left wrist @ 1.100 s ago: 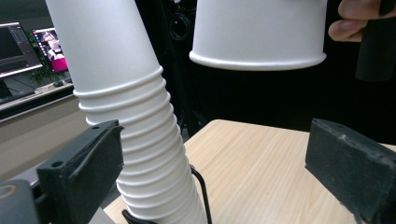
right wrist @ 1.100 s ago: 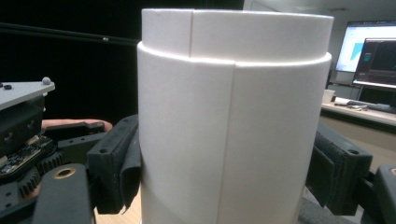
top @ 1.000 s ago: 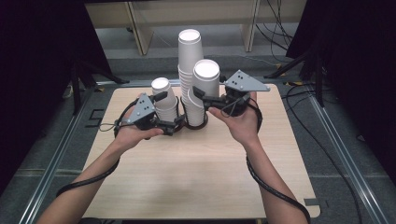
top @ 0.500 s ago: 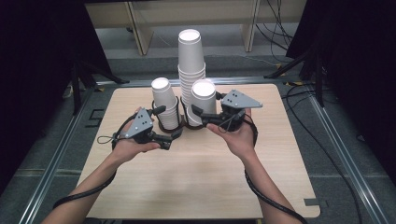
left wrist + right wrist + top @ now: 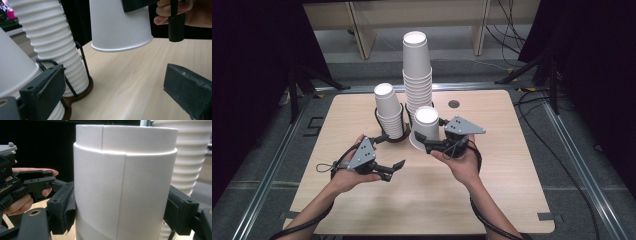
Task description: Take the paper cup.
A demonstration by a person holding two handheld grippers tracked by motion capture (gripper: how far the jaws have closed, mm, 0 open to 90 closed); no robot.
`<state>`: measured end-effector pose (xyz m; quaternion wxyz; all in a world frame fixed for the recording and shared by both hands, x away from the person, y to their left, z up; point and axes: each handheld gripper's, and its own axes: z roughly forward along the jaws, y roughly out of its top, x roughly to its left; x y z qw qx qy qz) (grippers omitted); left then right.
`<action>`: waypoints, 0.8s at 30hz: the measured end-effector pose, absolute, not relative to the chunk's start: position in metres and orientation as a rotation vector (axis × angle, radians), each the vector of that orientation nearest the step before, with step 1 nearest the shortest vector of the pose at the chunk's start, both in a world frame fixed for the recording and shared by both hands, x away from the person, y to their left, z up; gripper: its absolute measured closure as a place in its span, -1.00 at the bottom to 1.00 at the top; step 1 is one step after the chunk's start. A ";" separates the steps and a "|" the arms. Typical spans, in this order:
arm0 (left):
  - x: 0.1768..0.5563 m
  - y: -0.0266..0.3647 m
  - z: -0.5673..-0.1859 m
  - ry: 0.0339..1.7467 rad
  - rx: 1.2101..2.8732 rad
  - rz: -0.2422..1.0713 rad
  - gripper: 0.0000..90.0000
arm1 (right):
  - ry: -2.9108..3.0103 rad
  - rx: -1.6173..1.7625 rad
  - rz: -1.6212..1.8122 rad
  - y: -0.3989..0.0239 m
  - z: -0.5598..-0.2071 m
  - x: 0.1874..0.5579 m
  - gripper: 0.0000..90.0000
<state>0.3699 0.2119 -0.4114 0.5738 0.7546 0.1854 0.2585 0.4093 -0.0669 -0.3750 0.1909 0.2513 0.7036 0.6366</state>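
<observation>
cup [image 5: 426, 127] upside down, axis near vertical, clamped in right gripper [image 5: 432, 145].

High view: a fixed camera above the near edge of the table [image 5: 492, 200], facing forward and down, far enough to take in the whole tabletop and the floor behind it. Left gripper view: a camera riding on the left gripper [image 5: 389, 170], low over the tabletop, looking along its own jaws at close range toward the tall cup stack [image 5: 53, 50] and the lifted paper cup [image 5: 120, 25]. Right gripper view: a camera on the right gripper [image 5: 428, 142], level, very close to the same paper cup [image 5: 122, 187]. All three views share this cup [image 5: 426, 127] and the tall stack [image 5: 417, 75] behind it [image 5: 188, 162].
</observation>
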 end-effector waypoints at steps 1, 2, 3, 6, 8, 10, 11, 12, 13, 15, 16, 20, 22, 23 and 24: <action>0.367 0.213 -0.417 0.439 1.772 0.605 -0.92 | 1.976 0.706 1.788 -0.067 -0.375 0.409 -0.50; 0.366 0.213 -0.420 0.440 1.776 0.607 -0.91 | 1.975 0.695 1.796 -0.066 -0.381 0.409 -0.50; 0.364 0.214 -0.425 0.442 1.783 0.607 -0.91 | 1.989 0.714 1.804 -0.065 -0.389 0.407 -0.50; 0.358 0.218 -0.442 0.473 1.782 0.600 -0.91 | 2.016 0.710 1.797 -0.064 -0.398 0.405 -0.50; 0.355 0.220 -0.449 0.485 1.774 0.598 -0.91 | 2.033 0.730 1.804 -0.061 -0.407 0.403 -0.50; 0.353 0.222 -0.458 0.499 1.756 0.591 -0.90 | 2.052 0.714 1.797 -0.060 -0.416 0.402 -0.50; 0.352 0.224 -0.462 0.507 1.758 0.592 -0.90 | 2.080 0.723 1.805 -0.058 -0.425 0.400 -0.50; 0.351 0.224 -0.465 0.511 1.749 0.585 -0.90 | 2.080 0.723 1.805 -0.058 -0.425 0.400 -0.50; 0.349 0.225 -0.471 0.510 1.730 0.579 -0.90 | 2.087 0.728 1.802 -0.057 -0.433 0.399 -0.50; 0.348 0.226 -0.472 0.515 1.752 0.581 -0.90 | 2.101 0.733 1.786 -0.056 -0.439 0.396 -0.50; 0.347 0.227 -0.473 0.512 1.754 0.579 -0.90 | 2.112 0.736 1.790 -0.056 -0.441 0.396 -0.50; 0.345 0.226 -0.475 0.504 1.758 0.567 -0.89 | 2.126 0.760 1.788 -0.055 -0.447 0.393 -0.50; 0.345 0.223 -0.476 0.492 1.737 0.546 -0.89 | 2.108 0.762 1.806 -0.055 -0.448 0.392 -0.50; 0.345 0.223 -0.476 0.492 1.748 0.545 -0.89 | 2.118 0.755 1.822 -0.055 -0.448 0.392 -0.50; 0.344 0.222 -0.476 0.492 1.751 0.540 -0.89 | 2.118 0.755 1.822 -0.055 -0.448 0.392 -0.50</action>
